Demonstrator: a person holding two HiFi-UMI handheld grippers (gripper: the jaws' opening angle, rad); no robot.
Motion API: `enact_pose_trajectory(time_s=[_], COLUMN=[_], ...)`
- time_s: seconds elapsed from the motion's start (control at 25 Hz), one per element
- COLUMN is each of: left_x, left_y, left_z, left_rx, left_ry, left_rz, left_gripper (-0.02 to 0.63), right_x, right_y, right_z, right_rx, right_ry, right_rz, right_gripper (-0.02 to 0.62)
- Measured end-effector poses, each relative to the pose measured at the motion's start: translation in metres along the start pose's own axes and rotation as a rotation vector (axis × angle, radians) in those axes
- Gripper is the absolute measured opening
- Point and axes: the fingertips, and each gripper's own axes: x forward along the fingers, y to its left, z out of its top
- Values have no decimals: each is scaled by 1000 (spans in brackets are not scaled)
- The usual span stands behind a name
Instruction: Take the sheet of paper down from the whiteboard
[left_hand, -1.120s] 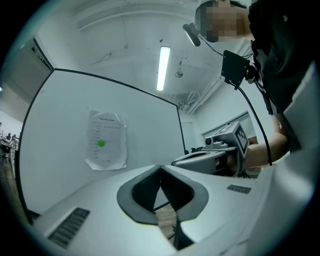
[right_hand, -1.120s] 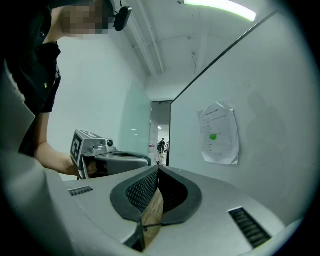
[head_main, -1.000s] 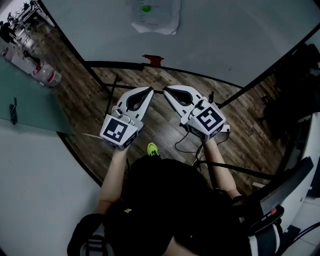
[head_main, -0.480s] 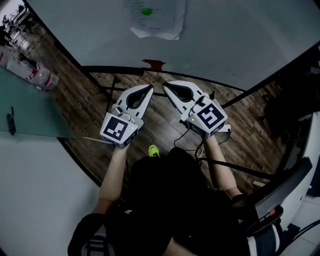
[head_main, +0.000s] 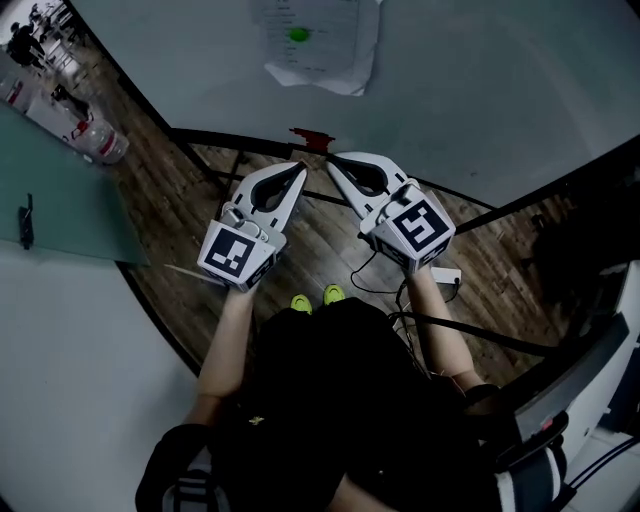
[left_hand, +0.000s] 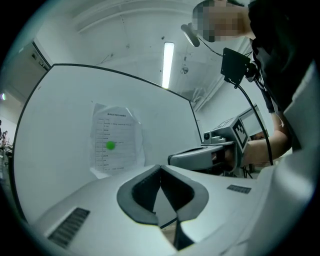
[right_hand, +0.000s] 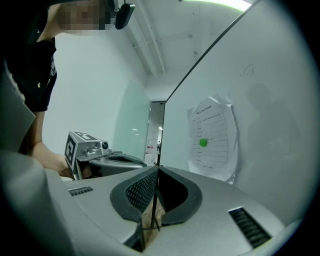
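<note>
Paper (head_main: 318, 45) hangs on the whiteboard (head_main: 480, 70), with a green dot (head_main: 298, 35) on it that is likely a magnet. My left claw (head_main: 297, 172) and right claw (head_main: 335, 163) are both clenched and empty, just short of the whiteboard's bottom edge. Risks: closed claws can't pinch the sheet, and yanking it under the magnet could tear it.
</note>
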Motion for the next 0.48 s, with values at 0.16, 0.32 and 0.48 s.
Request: enact_pose_trajectory(time_s=[0.16, 0.32, 0.48], left_x=[12, 23, 32], left_y=[3, 5, 8], left_z=[4, 5, 5], left_rx=[21, 34, 48], left_ry=[-5, -11, -3], left_rz=[25, 48, 70], left_gripper=[20, 20, 20], right_x=[-1, -1, -1], right_y=[-11, -21, -34], right_z=[2, 2, 0], right_rx=[-5, -21, -21], right_ry=[-9, -9, -1], right_rz=[30, 59, 68], right_gripper=[6, 6, 6])
